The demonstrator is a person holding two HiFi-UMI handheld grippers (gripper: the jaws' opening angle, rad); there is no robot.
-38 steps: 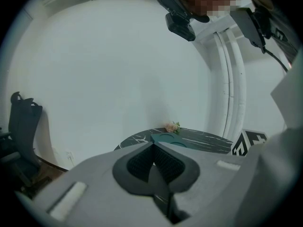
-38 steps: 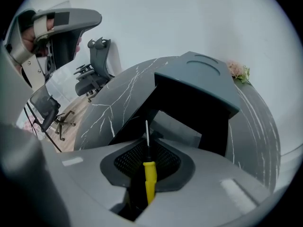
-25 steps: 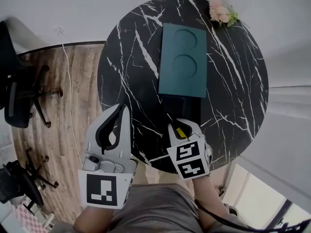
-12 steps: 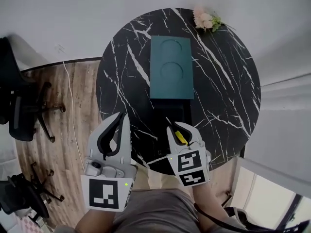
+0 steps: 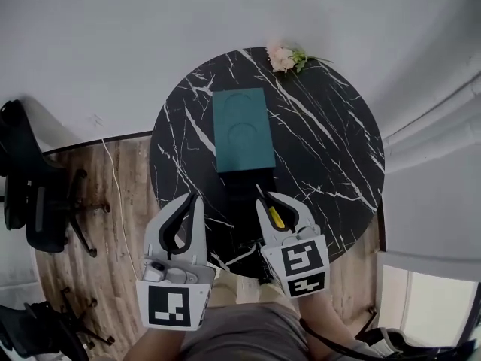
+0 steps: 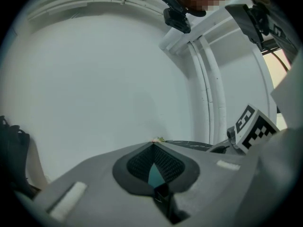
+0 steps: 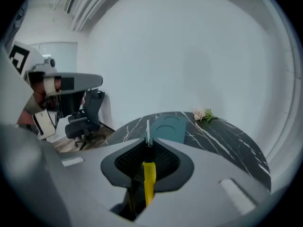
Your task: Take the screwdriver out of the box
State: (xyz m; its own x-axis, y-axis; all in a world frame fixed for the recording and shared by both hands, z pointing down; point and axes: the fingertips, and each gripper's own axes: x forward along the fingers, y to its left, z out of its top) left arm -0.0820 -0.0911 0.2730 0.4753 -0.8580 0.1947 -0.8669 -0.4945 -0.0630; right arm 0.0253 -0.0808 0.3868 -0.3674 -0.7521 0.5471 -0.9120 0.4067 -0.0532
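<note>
screwdriver (image 7: 148,175) clamped in right claw (image 5: 273,200); left claw (image 5: 192,198) together, empty; box (image 5: 242,130), flowers (image 5: 284,57) on table (image 5: 331,156).

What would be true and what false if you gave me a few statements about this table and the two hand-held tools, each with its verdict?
1. The right gripper grips a yellow-handled screwdriver. True.
2. The screwdriver lies on top of the teal box. False: the right gripper has it, nearer the person than the box.
3. The left gripper carries a tool. False: its fingers are together with nothing between them.
4. Flowers lie at the table's far edge. True.
5. The table is square and white. False: it is round and black with white veins.
</note>
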